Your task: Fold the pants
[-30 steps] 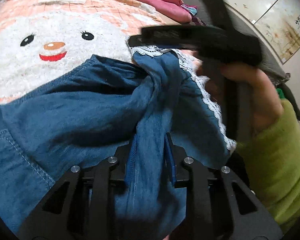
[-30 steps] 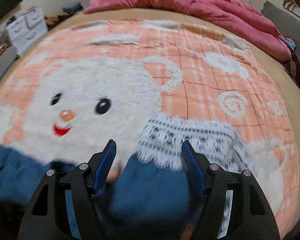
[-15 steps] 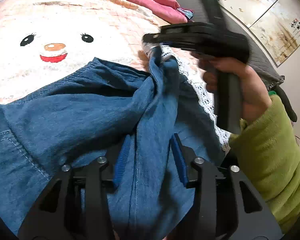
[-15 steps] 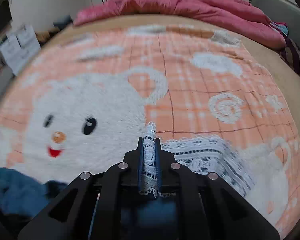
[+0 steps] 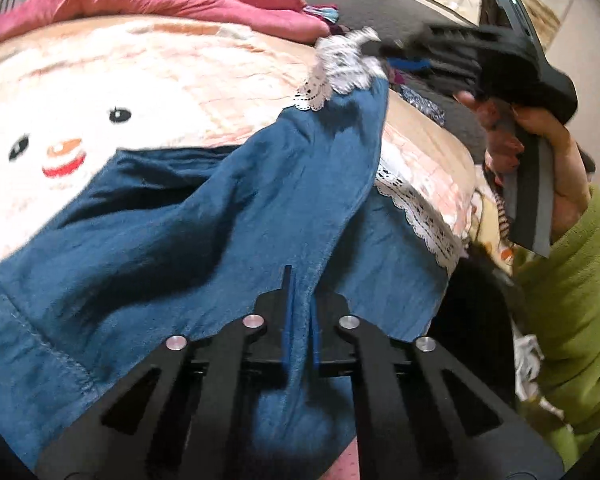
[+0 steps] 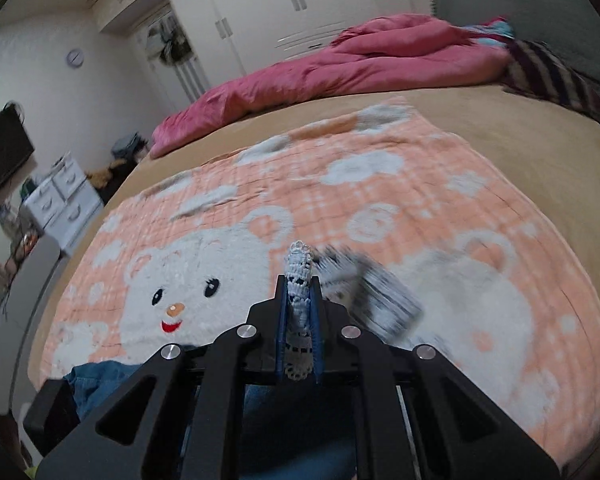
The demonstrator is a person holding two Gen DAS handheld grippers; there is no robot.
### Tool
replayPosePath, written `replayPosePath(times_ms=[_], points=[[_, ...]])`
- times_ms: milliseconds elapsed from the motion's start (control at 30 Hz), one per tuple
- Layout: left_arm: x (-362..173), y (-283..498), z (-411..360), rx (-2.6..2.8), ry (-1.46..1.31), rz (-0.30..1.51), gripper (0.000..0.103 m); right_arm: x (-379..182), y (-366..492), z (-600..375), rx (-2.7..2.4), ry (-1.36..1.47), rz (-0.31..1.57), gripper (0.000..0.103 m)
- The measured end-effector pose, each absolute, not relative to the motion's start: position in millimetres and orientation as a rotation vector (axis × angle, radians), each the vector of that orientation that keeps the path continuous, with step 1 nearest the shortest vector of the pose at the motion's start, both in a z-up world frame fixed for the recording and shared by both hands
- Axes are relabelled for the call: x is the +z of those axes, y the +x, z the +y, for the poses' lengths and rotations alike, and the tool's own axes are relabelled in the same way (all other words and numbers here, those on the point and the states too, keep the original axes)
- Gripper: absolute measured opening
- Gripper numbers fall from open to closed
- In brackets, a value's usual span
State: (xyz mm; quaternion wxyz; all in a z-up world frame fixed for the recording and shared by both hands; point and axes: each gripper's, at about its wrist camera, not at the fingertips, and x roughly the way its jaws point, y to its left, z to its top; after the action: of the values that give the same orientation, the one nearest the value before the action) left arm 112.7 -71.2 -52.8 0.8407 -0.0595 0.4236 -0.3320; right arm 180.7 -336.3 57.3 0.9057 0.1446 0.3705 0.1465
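Blue denim pants (image 5: 188, 240) with white lace hems lie on an orange bear blanket (image 6: 440, 208) on the bed. My left gripper (image 5: 300, 280) is shut on a fold of the denim near its side seam. My right gripper (image 6: 299, 280) is shut on the lace hem (image 6: 299, 276) of one leg and holds it raised above the blanket. In the left wrist view the right gripper (image 5: 384, 54) lifts that leg's lace hem (image 5: 336, 68) up at the upper right. The other leg's lace hem (image 5: 416, 212) lies flat on the bed.
A pink quilt (image 6: 340, 72) is bunched along the far side of the bed. Striped and dark clothes (image 6: 552, 76) lie at the far right. A white drawer unit (image 6: 64, 196) stands left of the bed. White wardrobes (image 6: 284, 12) line the back wall.
My right gripper closed on the lace hem and lifted that pant leg up and to the right. My left gripper opened briefly, then closed again on the denim.
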Motion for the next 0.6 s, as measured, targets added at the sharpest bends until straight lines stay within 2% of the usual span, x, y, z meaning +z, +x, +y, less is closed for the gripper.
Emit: replayPosePath(times_ms=[300,600], points=[[-26.1,91.7,-79.5,-0.775,-0.062,0.822,0.001,29.1,108.0,-397.2,0.231,0.416,0.801,0.009],[-44.7,56.4,-84.9,-0.777,0.017,0.851,0.001,2.7,55.3,-410.5,0.241,0.429,0.864,0.009]])
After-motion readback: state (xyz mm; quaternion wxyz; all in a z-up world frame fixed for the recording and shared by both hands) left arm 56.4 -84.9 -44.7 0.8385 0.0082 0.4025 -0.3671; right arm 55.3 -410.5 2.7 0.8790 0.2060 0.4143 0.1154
